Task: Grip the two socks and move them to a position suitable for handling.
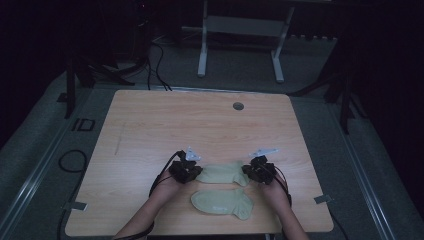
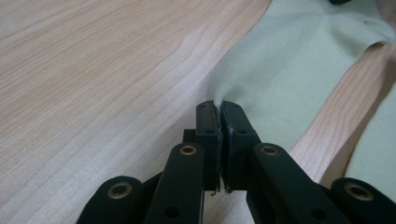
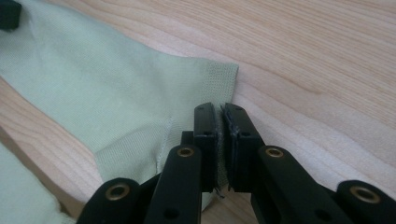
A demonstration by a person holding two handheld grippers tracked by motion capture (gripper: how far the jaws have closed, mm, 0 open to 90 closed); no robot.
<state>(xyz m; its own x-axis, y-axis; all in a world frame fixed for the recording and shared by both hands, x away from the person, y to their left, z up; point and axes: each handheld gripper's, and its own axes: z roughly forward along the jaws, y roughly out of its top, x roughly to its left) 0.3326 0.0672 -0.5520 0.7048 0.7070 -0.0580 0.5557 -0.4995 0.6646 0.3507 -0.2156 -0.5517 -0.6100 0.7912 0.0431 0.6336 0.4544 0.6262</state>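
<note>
Two pale green socks are seen on a light wooden table [image 1: 150,125]. The farther sock [image 1: 222,172] lies flat across the near middle of the table, stretched between two handheld grippers. The nearer sock [image 1: 222,202] lies just beside it, toward the table's front edge, apart from both grippers.

The left gripper [image 1: 192,172] is clenched on the farther sock's left end; in the left gripper view, a thin edge of fabric [image 2: 218,100] is pinched between the shut jaws, with the rest of the sock [image 2: 289,70] spread ahead on the wood. The right gripper [image 1: 252,171] is clenched on the sock's right end; in the right gripper view, the jaws are pressed together at the ribbed cuff [image 3: 219,81], and a sliver of cloth is caught between them. Each gripper is held by one of the person's hands, whose forearms enter from the bottom of the high view.

No containers are seen. One small round grommet [image 1: 238,106] is set into the table's far side. Beyond the table, a white stand frame [image 1: 240,30] and black cables [image 1: 157,65] are seen on the grey floor. Nothing lies between the two socks.
</note>
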